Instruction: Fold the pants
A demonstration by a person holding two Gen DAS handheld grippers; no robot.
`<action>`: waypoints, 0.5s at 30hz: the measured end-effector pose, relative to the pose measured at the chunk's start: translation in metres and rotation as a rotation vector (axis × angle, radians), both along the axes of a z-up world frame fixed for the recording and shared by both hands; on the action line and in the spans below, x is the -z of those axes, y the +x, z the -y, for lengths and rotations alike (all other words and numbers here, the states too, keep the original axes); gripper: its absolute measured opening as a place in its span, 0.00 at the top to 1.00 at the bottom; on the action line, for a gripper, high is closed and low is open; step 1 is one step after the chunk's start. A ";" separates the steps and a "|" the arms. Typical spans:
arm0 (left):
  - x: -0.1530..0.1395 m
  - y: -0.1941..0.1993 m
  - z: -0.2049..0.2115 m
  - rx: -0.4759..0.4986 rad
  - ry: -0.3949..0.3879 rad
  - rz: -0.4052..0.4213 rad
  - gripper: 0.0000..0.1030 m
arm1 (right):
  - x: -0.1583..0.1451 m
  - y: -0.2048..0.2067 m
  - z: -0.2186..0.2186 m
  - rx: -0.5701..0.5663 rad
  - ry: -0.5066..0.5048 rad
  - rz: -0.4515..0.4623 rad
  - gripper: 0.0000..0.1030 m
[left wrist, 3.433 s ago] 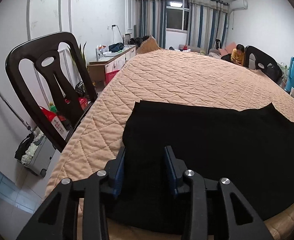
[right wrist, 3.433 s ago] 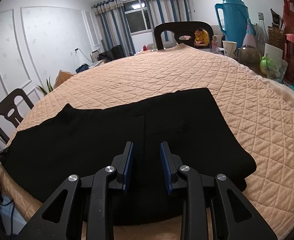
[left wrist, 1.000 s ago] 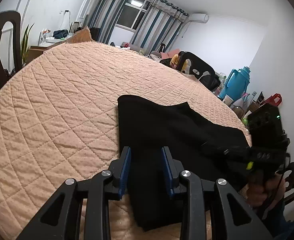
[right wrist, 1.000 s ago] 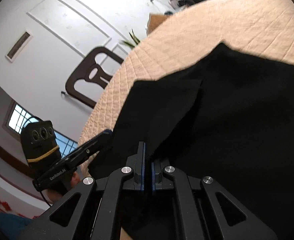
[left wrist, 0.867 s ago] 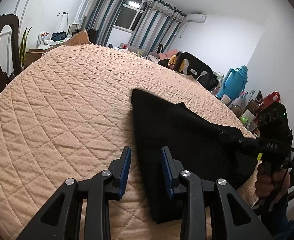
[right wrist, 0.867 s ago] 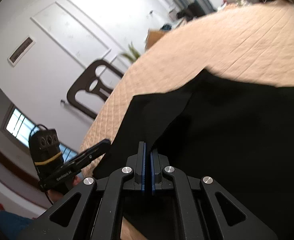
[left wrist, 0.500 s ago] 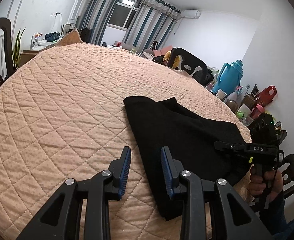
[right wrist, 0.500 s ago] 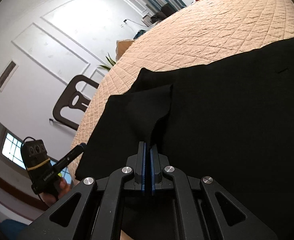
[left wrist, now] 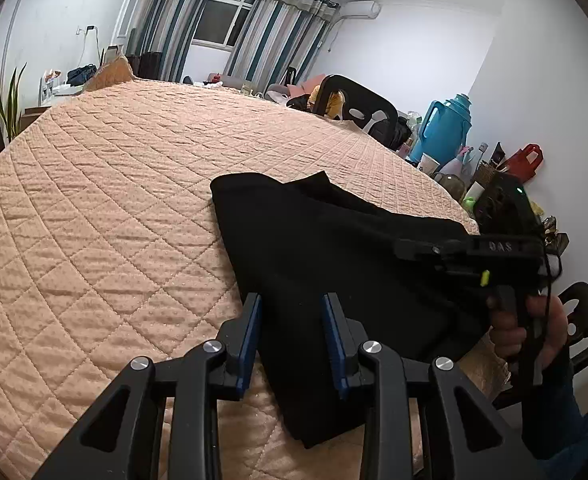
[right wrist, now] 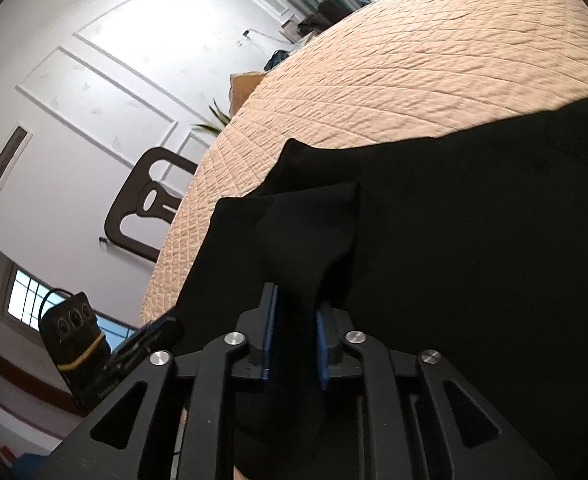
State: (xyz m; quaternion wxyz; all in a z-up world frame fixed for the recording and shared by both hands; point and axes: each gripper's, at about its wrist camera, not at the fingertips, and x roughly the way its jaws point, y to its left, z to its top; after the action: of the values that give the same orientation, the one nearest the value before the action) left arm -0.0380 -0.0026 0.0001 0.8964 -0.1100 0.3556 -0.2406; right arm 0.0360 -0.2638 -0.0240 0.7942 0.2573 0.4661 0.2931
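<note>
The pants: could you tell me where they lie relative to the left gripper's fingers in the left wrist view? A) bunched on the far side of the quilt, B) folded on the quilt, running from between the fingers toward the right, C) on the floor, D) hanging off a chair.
B: the black pants lie folded on the quilt, their near part showing between the open fingers of the left gripper.

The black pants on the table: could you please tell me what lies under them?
Under the black pants lies the peach quilted cover, showing all around their edges. Whatever lies beneath the fabric itself, and the table under the cover, is hidden.
</note>
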 end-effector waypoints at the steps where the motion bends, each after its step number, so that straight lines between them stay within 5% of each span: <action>1: 0.001 0.001 0.000 0.000 0.001 -0.002 0.68 | 0.001 0.005 -0.002 -0.007 0.016 -0.011 0.82; 3: 0.002 0.001 0.001 -0.001 0.008 -0.003 0.68 | 0.001 0.009 -0.004 -0.007 0.033 -0.008 0.83; 5: 0.003 0.000 0.002 -0.001 0.012 -0.004 0.67 | -0.007 0.007 -0.006 0.002 0.014 0.040 0.97; 9: 0.004 -0.003 0.007 0.022 0.014 0.001 0.64 | -0.027 -0.010 0.009 0.069 -0.006 0.148 0.97; 15: 0.008 -0.005 0.010 0.033 0.017 -0.008 0.64 | 0.002 -0.011 0.027 0.124 -0.019 0.034 0.96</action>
State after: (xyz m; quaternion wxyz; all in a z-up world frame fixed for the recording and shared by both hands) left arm -0.0427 -0.0122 -0.0080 0.8918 -0.0975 0.3631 -0.2517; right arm 0.0248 -0.2907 -0.0262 0.8210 0.2729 0.4386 0.2432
